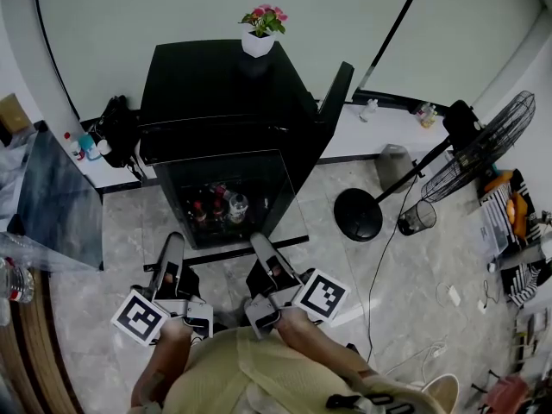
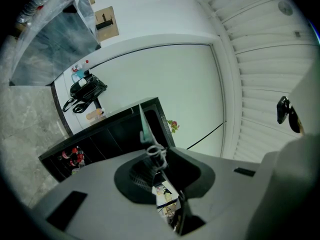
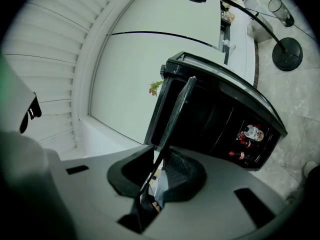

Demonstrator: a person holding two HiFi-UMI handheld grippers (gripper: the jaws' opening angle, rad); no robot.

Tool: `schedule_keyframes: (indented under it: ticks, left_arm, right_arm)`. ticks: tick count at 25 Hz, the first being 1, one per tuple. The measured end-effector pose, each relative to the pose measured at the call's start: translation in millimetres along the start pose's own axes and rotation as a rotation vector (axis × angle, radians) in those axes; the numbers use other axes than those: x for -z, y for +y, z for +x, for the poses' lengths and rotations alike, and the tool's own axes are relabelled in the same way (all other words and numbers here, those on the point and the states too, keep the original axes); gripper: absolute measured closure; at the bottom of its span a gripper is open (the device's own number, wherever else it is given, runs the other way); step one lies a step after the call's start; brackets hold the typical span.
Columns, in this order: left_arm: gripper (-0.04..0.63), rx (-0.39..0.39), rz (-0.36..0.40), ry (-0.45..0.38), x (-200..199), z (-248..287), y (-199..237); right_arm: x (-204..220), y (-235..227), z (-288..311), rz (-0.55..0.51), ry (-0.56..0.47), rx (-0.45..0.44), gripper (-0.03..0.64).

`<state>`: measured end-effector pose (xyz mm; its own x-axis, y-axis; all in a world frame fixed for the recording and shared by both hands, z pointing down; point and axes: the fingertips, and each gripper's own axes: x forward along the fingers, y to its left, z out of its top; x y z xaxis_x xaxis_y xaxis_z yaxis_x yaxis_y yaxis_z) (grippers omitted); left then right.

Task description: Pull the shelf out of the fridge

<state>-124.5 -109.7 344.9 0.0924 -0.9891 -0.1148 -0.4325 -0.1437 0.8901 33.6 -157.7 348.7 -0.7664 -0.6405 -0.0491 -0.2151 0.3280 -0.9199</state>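
A black mini fridge stands open ahead of me, its door swung to the right. A clear glass shelf reaches from the fridge's opening out toward me, roughly level. My left gripper is shut on the shelf's near left edge, and my right gripper is shut on its near right edge. In the left gripper view the thin pane runs edge-on into the jaws of the left gripper. The right gripper view shows the pane clamped by the right gripper.
Bottles sit low inside the fridge. A potted flower stands on top. A standing fan with a round base and a mesh bin are to the right. A black bag and a glass table are on the left.
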Motion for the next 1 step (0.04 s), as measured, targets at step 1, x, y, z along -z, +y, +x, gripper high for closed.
schedule_keyframes:
  ticks: [1]
  left_arm:
    - [0.523, -0.001, -0.002, 0.001, 0.9, 0.6, 0.2]
  right_arm:
    - [-0.5, -0.9, -0.3, 0.000, 0.000, 0.001, 0.549]
